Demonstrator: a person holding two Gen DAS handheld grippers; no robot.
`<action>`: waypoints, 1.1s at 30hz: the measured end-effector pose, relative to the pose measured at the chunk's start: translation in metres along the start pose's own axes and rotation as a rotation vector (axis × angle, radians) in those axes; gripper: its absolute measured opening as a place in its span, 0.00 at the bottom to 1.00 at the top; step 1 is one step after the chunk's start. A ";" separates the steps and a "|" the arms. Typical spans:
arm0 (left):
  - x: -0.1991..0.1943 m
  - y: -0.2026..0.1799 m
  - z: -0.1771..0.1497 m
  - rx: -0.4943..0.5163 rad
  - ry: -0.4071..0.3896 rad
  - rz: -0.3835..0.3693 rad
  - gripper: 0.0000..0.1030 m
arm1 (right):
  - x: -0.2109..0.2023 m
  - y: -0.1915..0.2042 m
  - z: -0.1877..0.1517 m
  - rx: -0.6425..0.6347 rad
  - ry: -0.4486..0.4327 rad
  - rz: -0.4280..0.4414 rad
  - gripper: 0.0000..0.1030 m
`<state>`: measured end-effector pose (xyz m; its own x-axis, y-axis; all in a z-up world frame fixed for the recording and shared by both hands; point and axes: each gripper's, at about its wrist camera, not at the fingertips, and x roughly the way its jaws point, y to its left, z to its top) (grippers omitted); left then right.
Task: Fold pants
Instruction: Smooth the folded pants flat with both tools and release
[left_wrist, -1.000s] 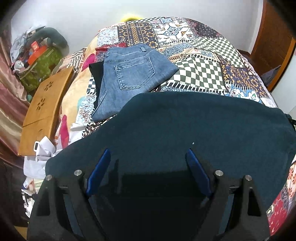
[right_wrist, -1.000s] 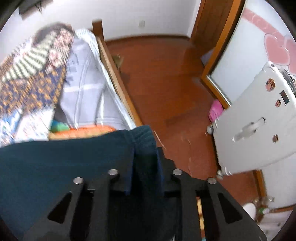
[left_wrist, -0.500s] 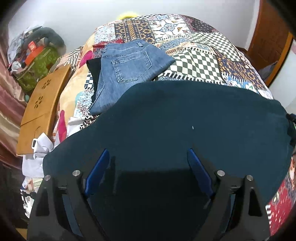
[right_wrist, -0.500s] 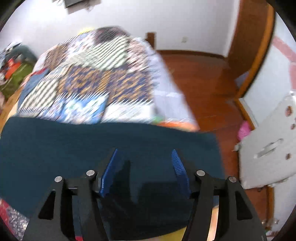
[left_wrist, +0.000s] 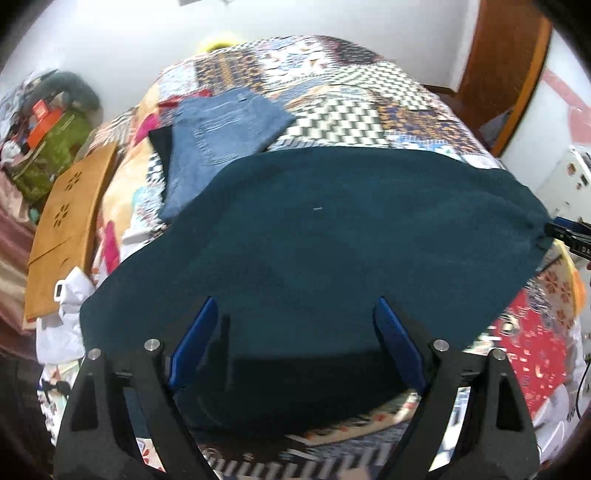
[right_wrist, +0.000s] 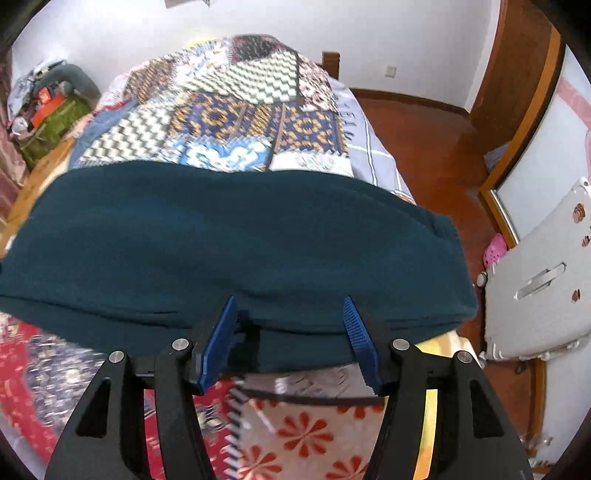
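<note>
While the dark teal pants (left_wrist: 332, 236) are laid folded across the bed (left_wrist: 369, 110), both the left gripper (left_wrist: 295, 343) and right gripper (right_wrist: 291, 339) are held open and empty, with further folds seemingly left.

Teal pants flat on patchwork bed, L gripper over near edge

Dark teal pants (left_wrist: 332, 236) spread across quilt (left_wrist: 369, 110); L gripper (left_wrist: 295, 343) w/ jaws wide apart, blue pads clear of fabric, nothing held. Folded jeans (left_wrist: 221, 133) behind pants, far-left, partly overlapped. Wooden board (left_wrist: 70, 218) at bed's left side. R gripper tip (left_wrist: 569, 236) at pants' right end.
</note>
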<state>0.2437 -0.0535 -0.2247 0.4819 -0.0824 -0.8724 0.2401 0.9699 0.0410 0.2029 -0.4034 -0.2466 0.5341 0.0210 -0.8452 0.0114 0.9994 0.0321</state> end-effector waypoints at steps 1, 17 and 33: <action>0.000 -0.005 0.000 0.016 0.000 -0.009 0.85 | -0.002 0.009 -0.001 -0.012 -0.004 0.029 0.54; -0.010 -0.010 -0.029 0.027 0.030 -0.064 0.85 | 0.031 0.070 -0.006 -0.240 0.072 0.150 0.50; -0.006 -0.034 -0.016 0.072 0.001 -0.089 0.20 | 0.036 0.074 -0.004 -0.171 0.057 0.261 0.11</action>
<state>0.2193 -0.0821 -0.2282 0.4548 -0.1674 -0.8747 0.3423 0.9396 -0.0018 0.2195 -0.3284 -0.2763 0.4523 0.2740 -0.8487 -0.2646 0.9500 0.1656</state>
